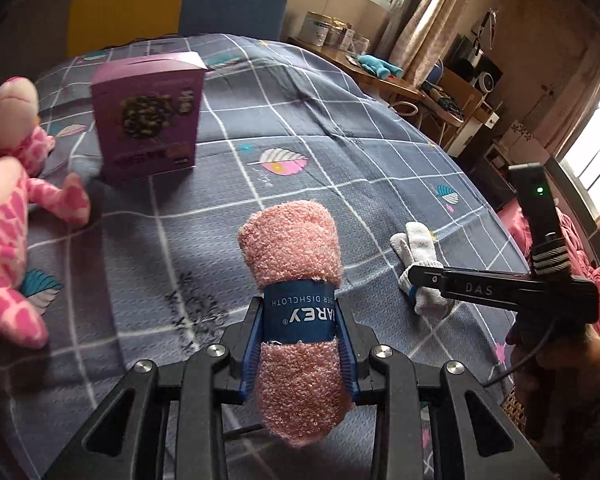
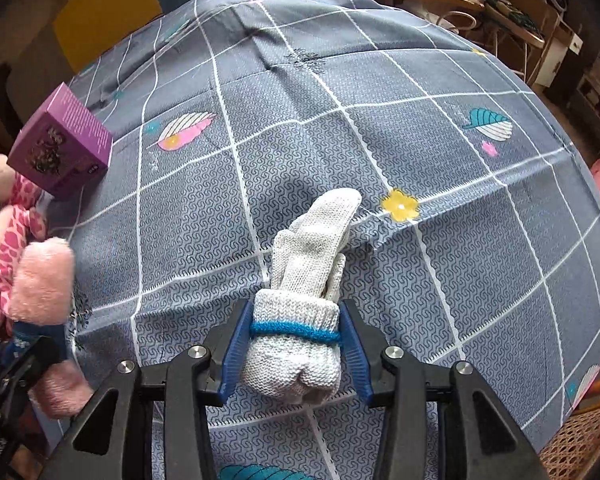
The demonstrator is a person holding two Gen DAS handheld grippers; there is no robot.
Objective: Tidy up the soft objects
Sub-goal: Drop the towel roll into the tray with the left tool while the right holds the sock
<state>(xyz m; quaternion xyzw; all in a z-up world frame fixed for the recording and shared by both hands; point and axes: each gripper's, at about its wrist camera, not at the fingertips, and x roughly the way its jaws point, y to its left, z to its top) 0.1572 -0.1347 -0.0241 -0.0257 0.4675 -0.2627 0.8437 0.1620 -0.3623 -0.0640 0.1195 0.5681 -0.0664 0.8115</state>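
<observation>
Left claw point(image 1: 300, 334) clamped on rolled pink terry dishcloth point(image 1: 290, 248), right claw point(image 2: 296, 344) clamped on rolled white knit glove point(image 2: 312, 264), both over grey checked bedsheet point(image 2: 420, 120); advisable: firm, lowered beside pink plush toy point(image 1: 4, 216).

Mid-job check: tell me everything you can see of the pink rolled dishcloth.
The pink dishcloth is a fluffy, looped terry roll bound at mid-length by a blue paper band printed DISHCLOTH. The left hand-held gripper is shut on it at the band, both blue pads pressing its sides. It points forward along the fingers, its rounded end out over the grey checked bedspread. Its lower end overhangs behind the pads.
</observation>
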